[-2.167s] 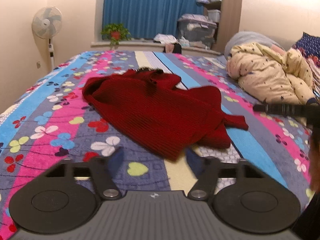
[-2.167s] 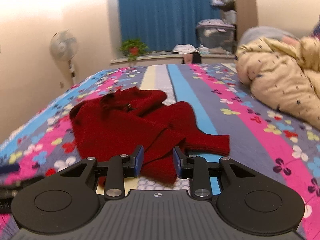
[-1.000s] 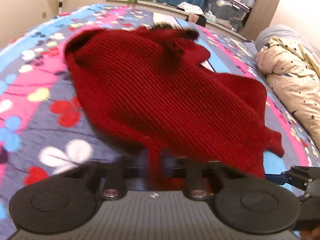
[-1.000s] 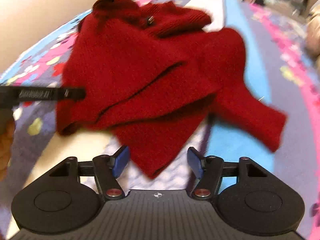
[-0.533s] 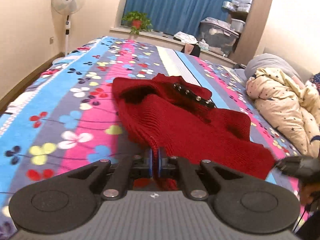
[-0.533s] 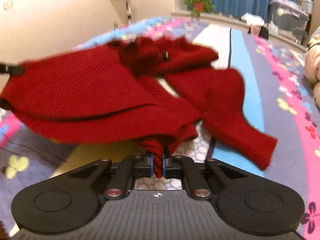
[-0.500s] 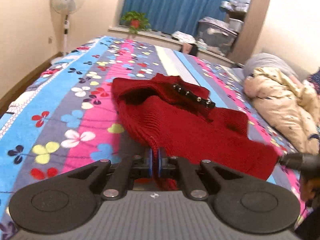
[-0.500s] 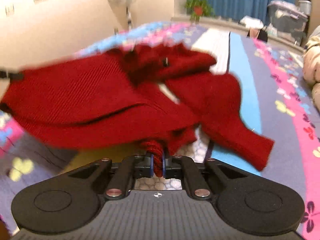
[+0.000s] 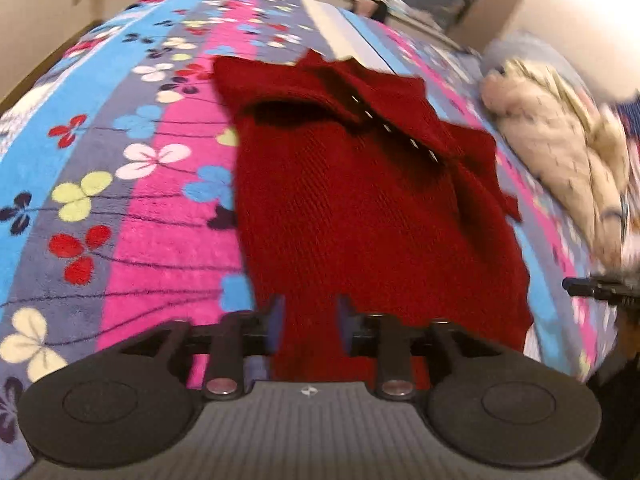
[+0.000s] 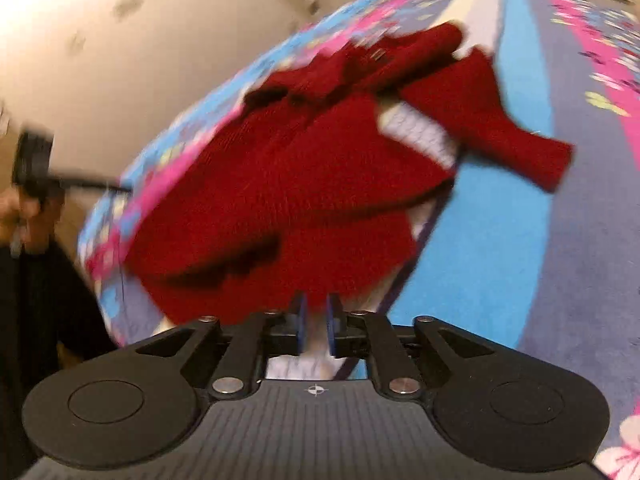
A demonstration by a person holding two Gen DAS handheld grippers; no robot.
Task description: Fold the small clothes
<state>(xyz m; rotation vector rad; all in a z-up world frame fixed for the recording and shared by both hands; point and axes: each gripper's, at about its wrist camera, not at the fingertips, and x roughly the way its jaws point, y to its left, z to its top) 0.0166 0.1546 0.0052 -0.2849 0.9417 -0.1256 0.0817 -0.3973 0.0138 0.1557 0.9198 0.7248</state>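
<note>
Now red sweater hem between parted left claw pads.

Warm indoor light, fairly bright. Both views motion-blurred, right wrist worse; sweater edges smeared. Strong fisheye bending at edges. Wall glares pale.

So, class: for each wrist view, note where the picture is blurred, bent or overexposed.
Left wrist view: the red sweater is fairly sharp at centre, the cream duvet smeared, the bedspread bulged by the fisheye. Right wrist view: motion blur smears the whole sweater, and the wall at upper left is washed out.
</note>
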